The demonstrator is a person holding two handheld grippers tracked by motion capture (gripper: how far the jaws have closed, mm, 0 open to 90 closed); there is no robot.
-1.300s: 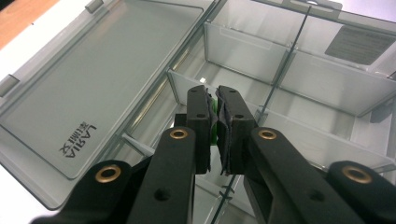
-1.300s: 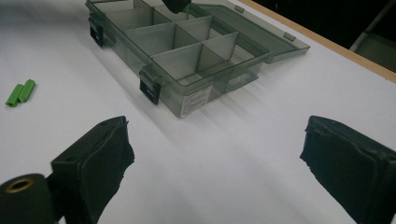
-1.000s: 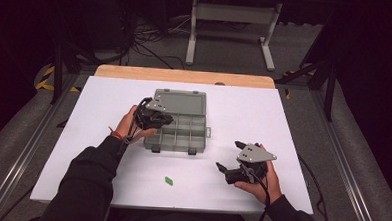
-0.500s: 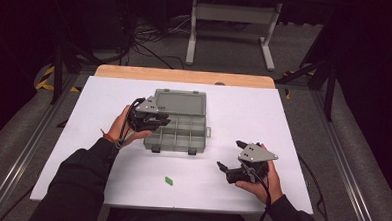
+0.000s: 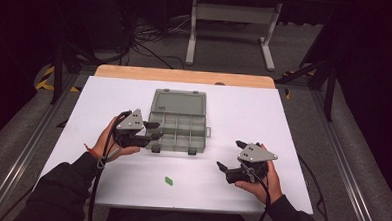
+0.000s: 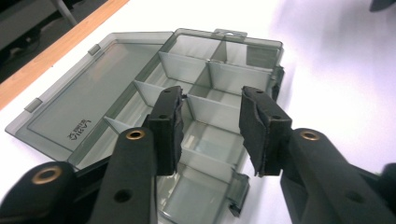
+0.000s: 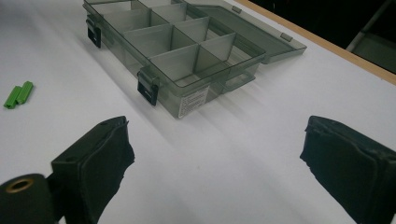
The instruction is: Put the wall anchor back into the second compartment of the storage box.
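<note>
Probably risked nudging or tipping the light organizer box off its spot mid-counter, with the left hand-held gripper poised over its left-hand compartments, jaws apart and clamped on nothing. Lay open, smoky translucent grey, lid folded flat to the far side, dividers upright, compartments seemingly empty. Rested near right on the white counter: right hand-held gripper, jaws wide, green piece well apart.

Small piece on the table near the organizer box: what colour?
Bright green; clearest in the right gripper view.
</note>
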